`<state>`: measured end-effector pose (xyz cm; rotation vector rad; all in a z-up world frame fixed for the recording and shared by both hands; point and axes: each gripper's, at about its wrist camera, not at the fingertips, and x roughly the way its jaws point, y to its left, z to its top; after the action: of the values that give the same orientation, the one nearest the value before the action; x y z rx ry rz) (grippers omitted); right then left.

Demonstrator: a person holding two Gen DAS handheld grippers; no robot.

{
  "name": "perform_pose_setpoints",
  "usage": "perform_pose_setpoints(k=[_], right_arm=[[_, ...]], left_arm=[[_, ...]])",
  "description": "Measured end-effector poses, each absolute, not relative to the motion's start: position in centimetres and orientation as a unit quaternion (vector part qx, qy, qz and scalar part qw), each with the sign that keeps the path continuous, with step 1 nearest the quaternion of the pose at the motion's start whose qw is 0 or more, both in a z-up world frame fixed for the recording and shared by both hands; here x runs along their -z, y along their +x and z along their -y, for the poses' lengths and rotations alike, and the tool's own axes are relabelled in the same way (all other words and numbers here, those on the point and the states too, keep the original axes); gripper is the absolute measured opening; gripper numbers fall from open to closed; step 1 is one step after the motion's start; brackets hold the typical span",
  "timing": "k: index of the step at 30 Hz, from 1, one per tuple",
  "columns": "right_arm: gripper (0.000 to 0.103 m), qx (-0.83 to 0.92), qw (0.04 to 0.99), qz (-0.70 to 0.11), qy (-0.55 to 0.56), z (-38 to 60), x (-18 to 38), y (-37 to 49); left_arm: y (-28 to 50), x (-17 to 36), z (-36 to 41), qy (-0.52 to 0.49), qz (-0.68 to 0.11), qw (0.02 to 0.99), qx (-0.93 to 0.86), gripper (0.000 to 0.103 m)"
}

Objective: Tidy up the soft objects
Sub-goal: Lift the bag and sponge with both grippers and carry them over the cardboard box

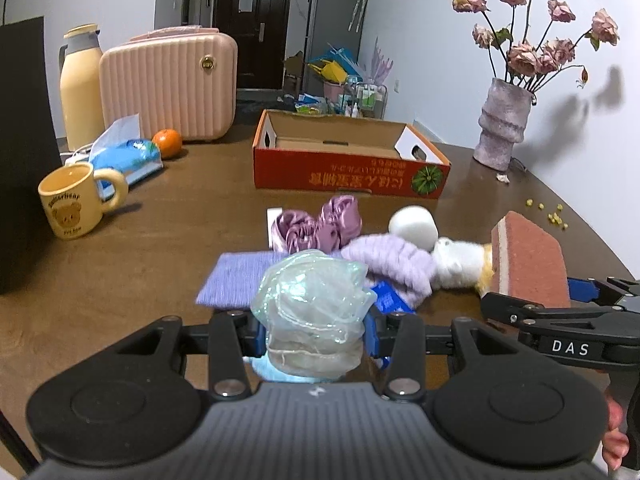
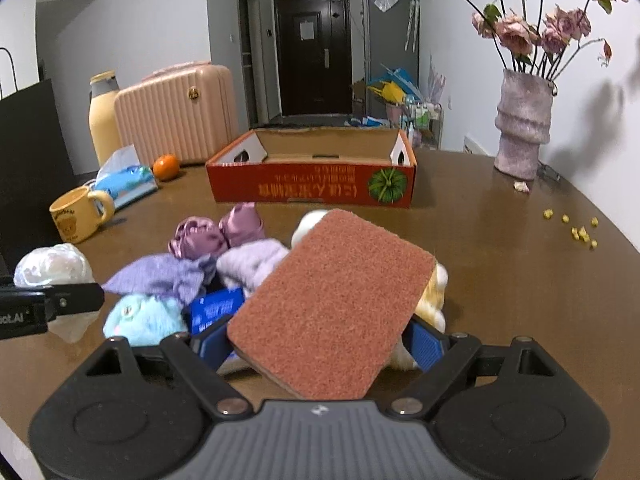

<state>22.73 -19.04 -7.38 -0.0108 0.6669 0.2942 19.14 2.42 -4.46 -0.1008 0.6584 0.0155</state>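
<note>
The left tongs are closed on a crumpled ball of pale green translucent mesh, held above the tabletop. The right tongs stand wide and grip a flat rust-red scouring sponge with a yellow foam layer by its edges, tilted. Just beyond both lies a heap of soft things: a lilac knitted cloth, shiny mauve satin scrunchies, a fluffy lavender band and a white plush toy. Further back sits an open red cardboard tray printed with a green pumpkin; its visible floor looks bare. The slippery mesh could slide out of the narrow grip, and the sponge, pinched only at its edges, could twist free before reaching the tray
</note>
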Motion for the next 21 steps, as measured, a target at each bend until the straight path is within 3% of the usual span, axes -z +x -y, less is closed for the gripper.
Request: perform_pose_setpoints(k=[21], right_arm=[[0.088,-0.160,0.946,-0.282,-0.014,18.6,4.9,32.0]], left_arm=[[29.0,2.4,-2.9,-0.056,-0.298,0.953,-0.006,0.043]])
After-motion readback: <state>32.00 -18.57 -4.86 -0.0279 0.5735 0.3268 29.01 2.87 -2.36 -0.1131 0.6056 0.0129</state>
